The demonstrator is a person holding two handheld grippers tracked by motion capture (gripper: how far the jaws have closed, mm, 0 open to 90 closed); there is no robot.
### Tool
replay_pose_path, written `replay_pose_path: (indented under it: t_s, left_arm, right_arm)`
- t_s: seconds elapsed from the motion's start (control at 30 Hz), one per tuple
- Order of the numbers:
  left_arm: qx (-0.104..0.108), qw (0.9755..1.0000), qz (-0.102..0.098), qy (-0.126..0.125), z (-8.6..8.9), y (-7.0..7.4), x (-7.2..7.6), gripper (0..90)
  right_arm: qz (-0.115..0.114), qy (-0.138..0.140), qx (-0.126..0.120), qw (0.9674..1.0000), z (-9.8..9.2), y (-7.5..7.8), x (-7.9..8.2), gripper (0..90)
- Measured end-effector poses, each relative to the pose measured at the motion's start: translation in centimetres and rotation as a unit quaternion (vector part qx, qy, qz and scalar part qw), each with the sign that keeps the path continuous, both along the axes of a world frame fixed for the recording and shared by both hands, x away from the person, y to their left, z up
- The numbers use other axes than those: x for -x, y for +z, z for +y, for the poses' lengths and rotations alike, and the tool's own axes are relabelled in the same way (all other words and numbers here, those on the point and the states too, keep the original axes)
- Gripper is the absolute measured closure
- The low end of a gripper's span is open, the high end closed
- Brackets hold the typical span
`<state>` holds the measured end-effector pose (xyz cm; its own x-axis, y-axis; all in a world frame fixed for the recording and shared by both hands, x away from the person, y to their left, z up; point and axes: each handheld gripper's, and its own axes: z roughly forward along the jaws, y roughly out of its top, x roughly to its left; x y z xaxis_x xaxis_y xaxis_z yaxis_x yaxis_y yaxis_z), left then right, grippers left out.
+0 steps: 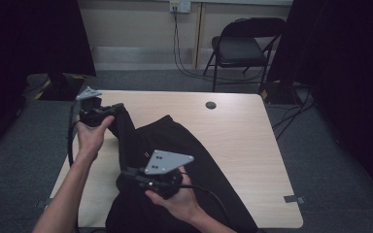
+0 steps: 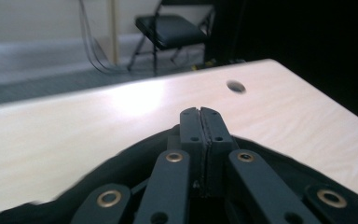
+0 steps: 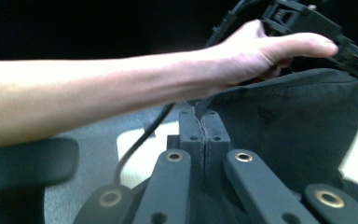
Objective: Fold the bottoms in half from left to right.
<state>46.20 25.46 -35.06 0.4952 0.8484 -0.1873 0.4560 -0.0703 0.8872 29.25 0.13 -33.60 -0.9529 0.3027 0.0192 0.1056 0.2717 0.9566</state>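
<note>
- High view: a black garment [image 1: 175,165] lies on the wooden table [image 1: 252,145], running from the table's near edge toward its left side, well short of the round cable hole [image 1: 211,105].
- Left gripper [image 1: 114,109], held in the left hand [image 1: 92,138], sits at the garment's far-left end; in the left gripper view its jaws are pressed together, with black cloth bunched around their base. A pinch on an edge looks likely.
- Right gripper [image 1: 128,174], in the right hand [image 1: 182,199], is at the garment's near part. In the right gripper view the jaws are closed on a thin edge of the cloth, which hangs taut beside them.
- Judgement: work in hand is lifting the garment by two pinched points.
- Risk: the pinches are thin, so the edge may slip out if the hands pull apart too hard.
- Risk: the part hanging off the table's near edge may drag and pull the rest down.
- Risk: the trailing cable [image 1: 213,194] lies over the garment and could snag it.
- Writing: no brand, label or legible text seen on the garment, the table or the folding chair [image 1: 243,48] beyond the table.
</note>
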Motion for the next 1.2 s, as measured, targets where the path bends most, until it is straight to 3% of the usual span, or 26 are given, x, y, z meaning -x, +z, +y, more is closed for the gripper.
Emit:
replay_pose_path:
  t_s: [0.13,0.23,0.27,0.4,0.47,0.53,0.57,0.6,0.63,0.67,0.7,0.77,0.83,0.9,1.0,1.07,1.13,1.2]
  left_arm:
    - [-0.009,0.9996,0.009,-0.025,-3.0,-1.1,-0.7,89.0]
    - [-0.004,0.9993,0.007,-0.036,-4.2,-1.0,-1.0,88.9]
    - [-0.002,0.9988,0.005,-0.048,-5.6,-0.7,-1.3,88.9]
    - [0.002,0.9973,-0.003,-0.074,-8.5,-0.4,-2.1,88.9]
    - [-0.012,0.9959,-0.002,-0.090,-10.6,-1.1,-2.8,89.2]
    - [-0.011,0.9950,0.004,-0.099,-12.2,-2.5,-3.6,88.2]
    - [-0.020,0.9949,0.006,-0.099,-12.9,-3.3,-4.0,85.0]
    - [-0.015,0.9955,0.017,-0.092,-13.5,-4.1,-4.4,74.2]
    - [-0.015,0.9955,0.017,-0.092,-13.5,-4.1,-4.4,61.3]
    - [-0.017,0.9948,0.021,-0.098,-13.7,-4.5,-4.4,61.3]
    - [-0.017,0.9954,0.007,-0.094,-13.4,-4.4,-4.0,58.5]
    - [-0.014,0.9956,0.001,-0.093,-12.6,-3.9,-3.5,52.9]
    - [-0.038,0.9952,0.012,-0.089,-11.5,-3.8,-3.0,52.9]
    - [-0.044,0.9951,0.023,-0.085,-10.4,-4.1,-2.4,53.1]
    - [-0.055,0.9946,0.035,-0.080,-9.0,-5.4,-1.1,55.0]
    - [-0.047,0.9945,0.050,-0.079,-8.2,-6.3,-0.3,57.1]
    - [-0.055,0.9934,0.054,-0.085,-7.8,-7.2,0.8,58.5]
    - [-0.067,0.9910,0.061,-0.099,-7.5,-8.0,1.9,58.6]
  right_arm:
    - [0.015,-0.031,0.007,0.9994,-3.7,-1.4,0.1,89.5]
    - [0.016,-0.055,0.009,0.9983,-6.3,-1.6,0.3,89.5]
    - [0.016,-0.064,0.007,0.9978,-7.5,-1.5,0.4,89.5]
    - [0.016,-0.092,0.011,0.9956,-10.4,-1.5,0.8,89.5]
    - [0.023,-0.107,0.015,0.9939,-11.6,-2.2,1.0,89.5]
    - [0.034,-0.127,0.038,0.9906,-12.7,-3.8,1.1,89.4]
    - [0.043,-0.133,0.045,0.9891,-13.1,-4.4,0.9,89.5]
    - [0.053,-0.144,0.059,0.9864,-13.6,-5.2,0.6,89.5]
    - [0.053,-0.144,0.059,0.9864,-13.6,-5.2,0.6,89.5]
    - [0.059,-0.161,0.077,0.9823,-14.3,-6.3,0.1,89.5]
    - [0.077,-0.186,0.101,0.9743,-15.8,-8.0,-0.8,89.5]
    - [0.089,-0.199,0.113,0.9693,-16.9,-9.2,-1.5,89.5]
    - [0.101,-0.210,0.114,0.9657,-17.7,-9.9,-2.0,89.5]
    - [0.104,-0.215,0.116,0.9641,-18.3,-9.9,-2.3,89.5]
    - [0.089,-0.221,0.090,0.9670,-18.8,-8.2,-2.5,89.5]
    - [0.077,-0.226,0.086,0.9672,-18.9,-7.0,-2.5,89.5]
    - [0.074,-0.231,0.095,0.9654,-19.0,-6.8,-2.4,89.5]
    - [0.081,-0.237,0.121,0.9607,-19.3,-7.8,-2.4,89.4]
